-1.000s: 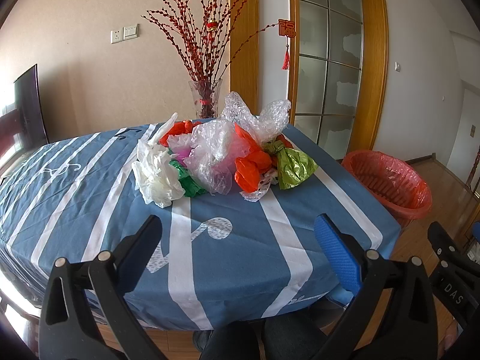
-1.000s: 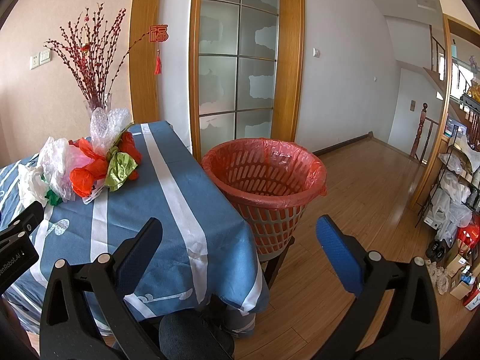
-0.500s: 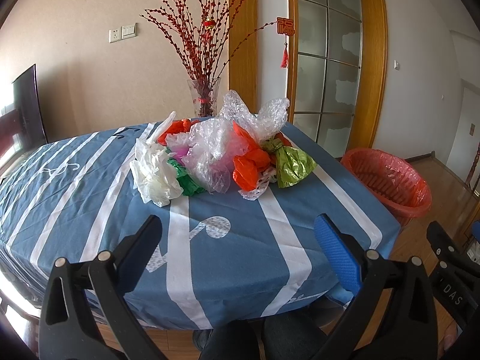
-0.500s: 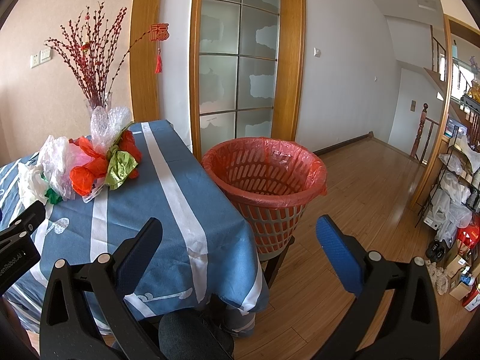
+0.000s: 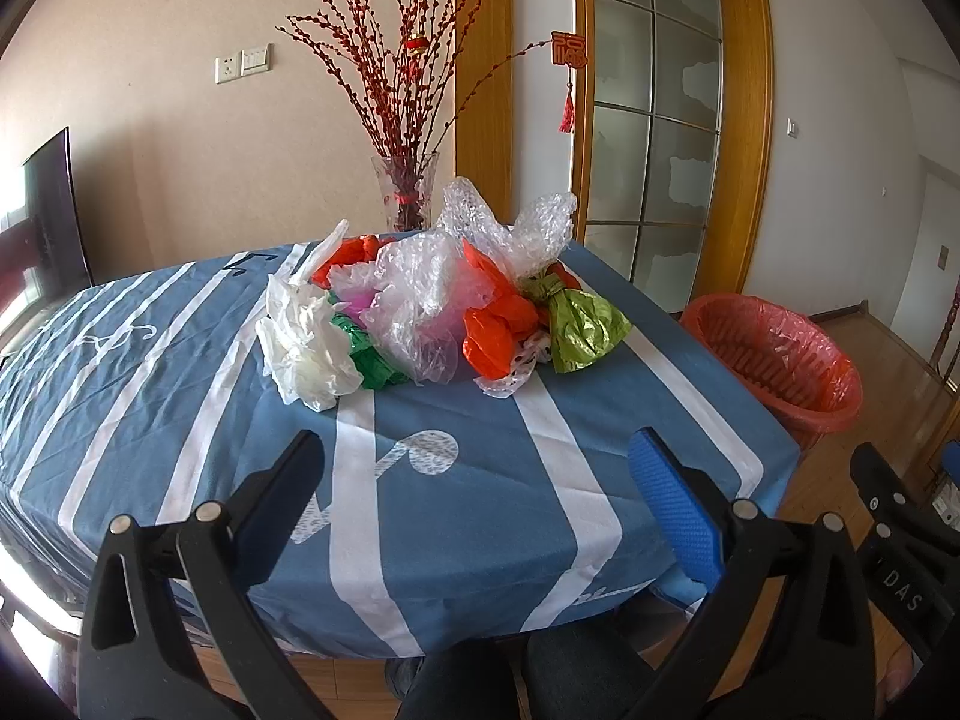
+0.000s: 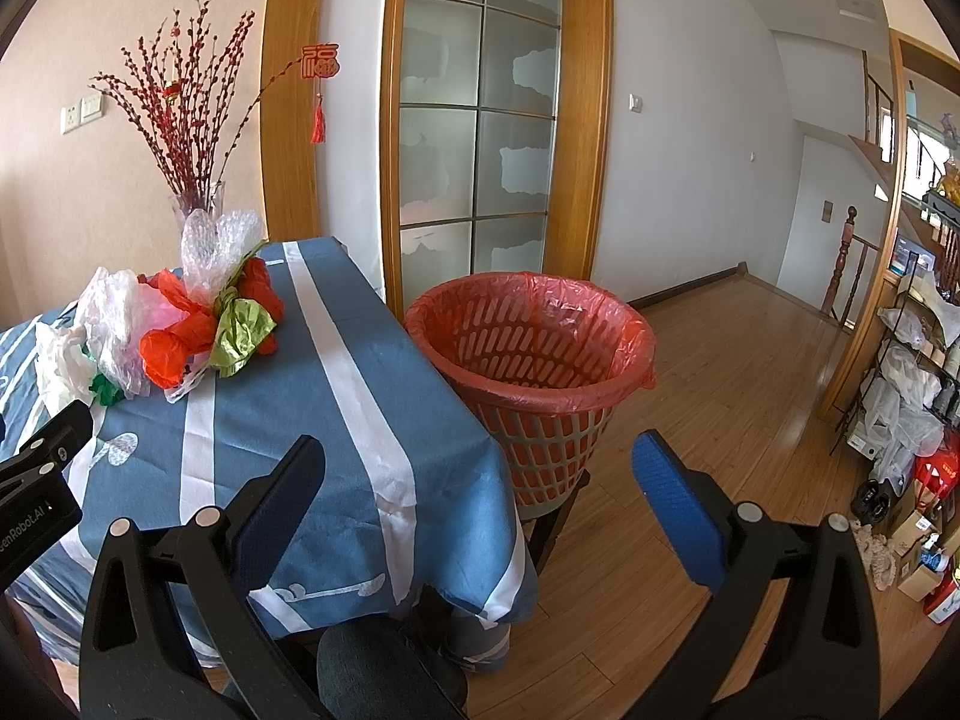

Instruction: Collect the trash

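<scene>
Left gripper (image 5: 474, 468) is hovering over the near edge of the tabletop (image 5: 180, 420), its 2 fingers (image 5: 672, 498) spread wide and holding nothing. Right gripper (image 6: 480, 468) is hanging beyond the tabletop's right corner, its fingers (image 6: 675, 501) likewise gaping wide and gripping nothing.

Trash (image 5: 432, 306) is lying in 1 heap on the far half of the blue, white-striped cloth, well apart from both grippers. The heap is showing a white bag (image 5: 306, 342) at its left, a green bag (image 5: 372, 360) touching it, a clear bag (image 5: 414, 300) in the middle, an orange bag (image 5: 498, 330) beside that, an olive foil bag (image 5: 582, 324) at the right, and bubble wrap (image 5: 516, 228) rising at the back.

A vase (image 5: 408, 192) of red twigs is standing just behind the heap, near the wall.

A bin (image 6: 528, 360), lined with a red bag, is sitting beside the tabletop's right edge, raised off the wooden floor (image 6: 720, 420) on a dark stand. In the right view the bin is lying between the 2 fingers, farther off. Its inside is appearing bare of trash where visible.
</scene>
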Demonstrator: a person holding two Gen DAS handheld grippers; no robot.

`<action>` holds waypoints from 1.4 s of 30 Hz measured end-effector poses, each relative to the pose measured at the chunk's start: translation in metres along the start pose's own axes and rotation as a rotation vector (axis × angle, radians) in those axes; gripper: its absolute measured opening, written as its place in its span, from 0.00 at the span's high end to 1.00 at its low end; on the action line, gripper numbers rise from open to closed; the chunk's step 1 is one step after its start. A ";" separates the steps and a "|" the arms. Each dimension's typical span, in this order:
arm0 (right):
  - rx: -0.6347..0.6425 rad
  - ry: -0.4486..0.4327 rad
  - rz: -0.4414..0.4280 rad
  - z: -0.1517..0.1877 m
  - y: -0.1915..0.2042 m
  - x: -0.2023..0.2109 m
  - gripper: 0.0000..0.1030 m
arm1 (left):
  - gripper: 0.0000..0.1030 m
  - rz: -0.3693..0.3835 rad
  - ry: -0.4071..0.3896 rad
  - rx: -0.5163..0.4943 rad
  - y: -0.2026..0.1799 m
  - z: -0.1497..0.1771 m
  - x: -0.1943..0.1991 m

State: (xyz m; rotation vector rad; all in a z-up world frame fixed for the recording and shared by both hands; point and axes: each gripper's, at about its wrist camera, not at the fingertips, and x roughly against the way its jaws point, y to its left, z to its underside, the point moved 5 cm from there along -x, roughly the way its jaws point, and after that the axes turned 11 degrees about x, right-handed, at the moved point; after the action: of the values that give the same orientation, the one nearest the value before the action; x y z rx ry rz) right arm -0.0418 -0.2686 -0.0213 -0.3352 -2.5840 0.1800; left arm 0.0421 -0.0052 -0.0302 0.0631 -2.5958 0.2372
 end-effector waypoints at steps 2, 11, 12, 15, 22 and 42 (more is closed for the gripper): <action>0.000 0.001 0.000 0.001 0.000 0.000 0.02 | 0.04 0.000 0.002 0.000 -0.001 0.001 0.000; -0.002 0.007 -0.002 0.003 0.003 -0.003 0.02 | 0.04 -0.007 0.022 0.010 0.001 0.001 -0.004; -0.002 0.008 -0.003 0.003 0.001 -0.002 0.02 | 0.04 -0.007 0.025 0.014 0.002 0.001 -0.005; 0.001 0.017 -0.013 0.002 0.005 -0.008 0.02 | 0.04 -0.005 0.036 0.030 0.007 0.000 -0.008; 0.010 0.025 -0.062 -0.006 0.015 -0.014 0.02 | 0.04 -0.062 0.074 0.074 0.035 -0.003 -0.026; 0.067 0.072 -0.166 -0.025 0.062 -0.053 0.02 | 0.16 -0.166 0.120 0.238 0.130 -0.068 -0.113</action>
State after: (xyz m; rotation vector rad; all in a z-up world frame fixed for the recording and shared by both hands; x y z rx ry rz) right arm 0.0281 -0.2217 -0.0379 -0.1001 -2.5138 0.1902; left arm 0.1619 0.1345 -0.0506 0.3377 -2.4161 0.4732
